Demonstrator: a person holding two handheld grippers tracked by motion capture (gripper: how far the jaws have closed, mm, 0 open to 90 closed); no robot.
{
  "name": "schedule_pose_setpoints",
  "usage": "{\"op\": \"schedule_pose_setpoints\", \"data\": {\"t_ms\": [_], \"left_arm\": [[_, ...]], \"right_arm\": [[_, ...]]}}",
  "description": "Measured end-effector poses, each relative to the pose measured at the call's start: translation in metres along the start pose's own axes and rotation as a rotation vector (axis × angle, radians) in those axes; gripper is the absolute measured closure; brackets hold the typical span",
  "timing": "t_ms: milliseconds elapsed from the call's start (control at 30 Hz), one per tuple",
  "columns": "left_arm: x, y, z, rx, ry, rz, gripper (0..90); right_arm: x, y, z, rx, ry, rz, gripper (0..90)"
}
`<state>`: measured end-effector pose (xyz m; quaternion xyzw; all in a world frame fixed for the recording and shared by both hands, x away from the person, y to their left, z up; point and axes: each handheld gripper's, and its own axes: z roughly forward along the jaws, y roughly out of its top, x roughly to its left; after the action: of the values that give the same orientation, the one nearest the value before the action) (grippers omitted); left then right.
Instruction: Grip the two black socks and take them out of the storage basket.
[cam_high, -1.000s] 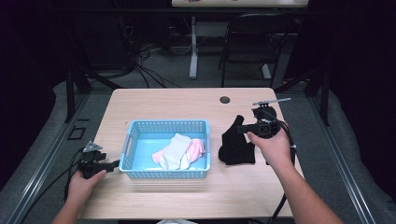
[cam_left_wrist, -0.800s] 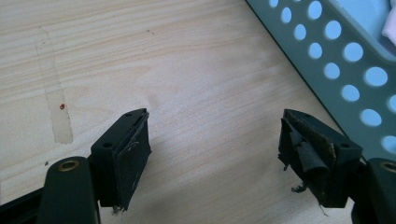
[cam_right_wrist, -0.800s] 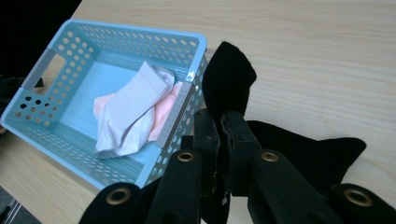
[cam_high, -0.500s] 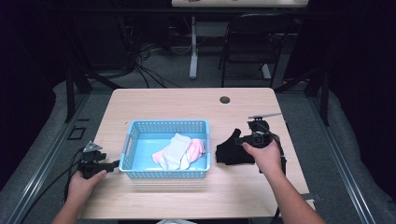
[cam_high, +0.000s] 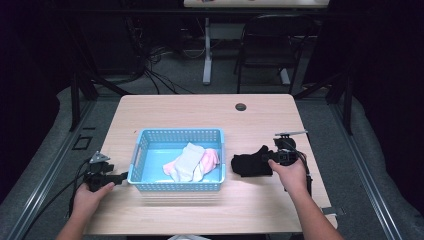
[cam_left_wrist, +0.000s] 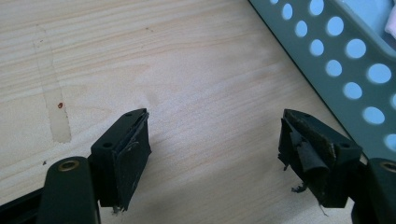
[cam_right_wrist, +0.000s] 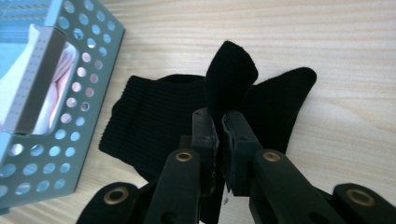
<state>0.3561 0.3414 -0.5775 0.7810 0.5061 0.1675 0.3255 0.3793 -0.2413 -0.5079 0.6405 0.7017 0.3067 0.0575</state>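
The right claw is pinched tight on a fold of the black sock, its two jaws almost together with a ridge of fabric standing up between them. Compared with a second ago, the hand has come down: then the sock hung in the air below the claw, and now most of it lies spread on the desk, just to the right of the blue basket and not touching it. The jaws have eased apart a little in the last half second, though the fabric is still caught between the pads. That reads as a set-down on the desk rather than a drop into the basket, where a white sock and a pink sock already lie; the black one may be laid flat for folding or pairing, but that is a guess. The left claw stands wide open with nothing between its jaws, low over bare desk at the basket's left side, and has not moved from there.
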Motion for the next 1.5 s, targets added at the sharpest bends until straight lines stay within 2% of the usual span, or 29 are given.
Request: {"op": "schedule_pose_setpoints", "data": {"t_ms": [167, 400, 467, 533, 600, 767, 900, 1167, 1200, 1433, 1500], "left_arm": [[0.0, 0.0, 0.0, -0.001, 0.001, -0.001, 24.6], [0.0, 0.0, 0.0, 0.001, 0.001, 0.002, 24.6], [0.0, 0.0, 0.0, 0.001, 0.0, 0.001, 24.6], [0.0, 0.0, 0.0, 0.0, 0.0, 0.0, 24.7], [0.0, 0.0, 0.0, 0.0, 0.0, -0.001, 24.7], [0.0, 0.0, 0.0, 0.0, 0.0, -0.001, 24.7], [0.0, 0.0, 0.0, -0.002, 0.0, -0.002, 24.6], [0.0, 0.0, 0.0, -0.003, -0.001, -0.002, 24.7], [0.0, 0.0, 0.0, -0.003, -0.001, -0.003, 24.7], [0.0, 0.0, -0.001, -0.004, 0.0, 0.0, 24.7], [0.0, 0.0, -0.001, -0.003, 0.0, -0.001, 24.7]], "right_arm": [[-0.003, -0.002, 0.006, 0.012, 0.006, 0.009, 79.7], [-0.003, -0.002, 0.005, 0.021, 0.003, -0.004, 72.8], [-0.003, -0.001, 0.005, 0.015, 0.004, 0.003, 70.9], [-0.004, 0.0, 0.003, 0.014, -0.004, 0.006, 65.1], [-0.004, 0.001, 0.0, -0.012, -0.011, 0.014, 60.4], [-0.004, 0.004, -0.007, -0.041, 0.001, 0.028, 57.0], [-0.002, 0.005, -0.011, -0.037, -0.009, 0.012, 56.8], [0.011, 0.006, -0.017, -0.066, 0.003, -0.017, 56.6], [0.016, 0.006, -0.019, -0.076, 0.007, -0.028, 56.7], [0.03, 0.006, -0.018, -0.08, 0.031, -0.062, 57.2], [0.037, 0.004, -0.016, -0.074, 0.039, -0.087, 57.5]]}}
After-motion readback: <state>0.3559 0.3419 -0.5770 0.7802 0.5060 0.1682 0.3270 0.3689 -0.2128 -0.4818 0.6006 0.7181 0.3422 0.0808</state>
